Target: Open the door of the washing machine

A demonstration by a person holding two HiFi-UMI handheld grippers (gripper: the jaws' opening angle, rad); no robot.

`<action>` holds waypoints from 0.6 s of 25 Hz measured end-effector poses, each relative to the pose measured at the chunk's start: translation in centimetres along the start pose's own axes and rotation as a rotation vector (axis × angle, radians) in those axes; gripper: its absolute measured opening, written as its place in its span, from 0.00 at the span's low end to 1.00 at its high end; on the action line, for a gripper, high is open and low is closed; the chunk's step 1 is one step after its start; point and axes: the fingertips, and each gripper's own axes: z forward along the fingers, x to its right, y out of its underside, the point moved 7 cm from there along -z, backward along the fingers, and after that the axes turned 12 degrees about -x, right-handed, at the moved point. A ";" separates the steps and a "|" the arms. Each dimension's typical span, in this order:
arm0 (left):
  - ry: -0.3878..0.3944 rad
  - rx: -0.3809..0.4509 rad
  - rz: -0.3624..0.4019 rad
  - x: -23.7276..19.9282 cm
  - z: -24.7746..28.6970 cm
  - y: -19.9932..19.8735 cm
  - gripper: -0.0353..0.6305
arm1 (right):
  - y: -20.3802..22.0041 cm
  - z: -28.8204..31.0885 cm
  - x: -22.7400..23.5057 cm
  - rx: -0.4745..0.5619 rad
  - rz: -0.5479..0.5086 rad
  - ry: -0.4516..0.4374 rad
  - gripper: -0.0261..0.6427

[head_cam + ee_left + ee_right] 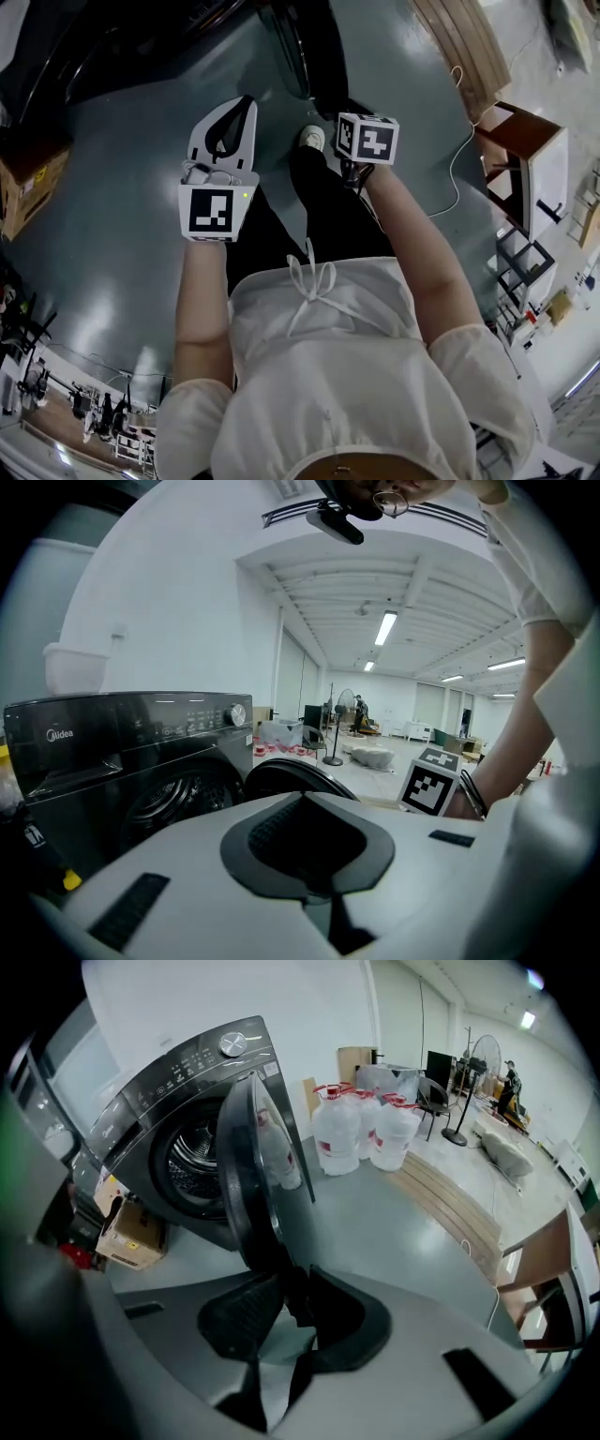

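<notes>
Nearby, water jugs [361, 1133], box [131, 1232] nr washer [150, 1101], door [258, 1176] open

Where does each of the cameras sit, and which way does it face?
Head view: on the person's head, facing steeply down at the floor; shows shirt, forearms, left gripper, right gripper.
Left gripper view: on the left gripper, facing forward over shut jaws toward the washing machine; the person's arm shows.
Right gripper view: on the right gripper, facing down along jaws clamped on the open door.
Shared: both gripper views show washing machine and door.
</notes>
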 end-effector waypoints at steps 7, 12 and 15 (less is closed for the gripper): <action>0.002 0.043 0.014 3.6 4.1 -1.6 0.09 | -1.8 -0.3 5.4 0.013 -0.101 -0.002 0.17; 0.018 0.053 0.033 6.0 6.8 -3.3 0.09 | -2.8 -0.8 9.3 0.017 -0.136 -0.008 0.17; 0.037 0.064 0.061 6.5 8.1 -4.2 0.09 | -3.9 -1.2 10.8 0.028 -0.146 -0.014 0.18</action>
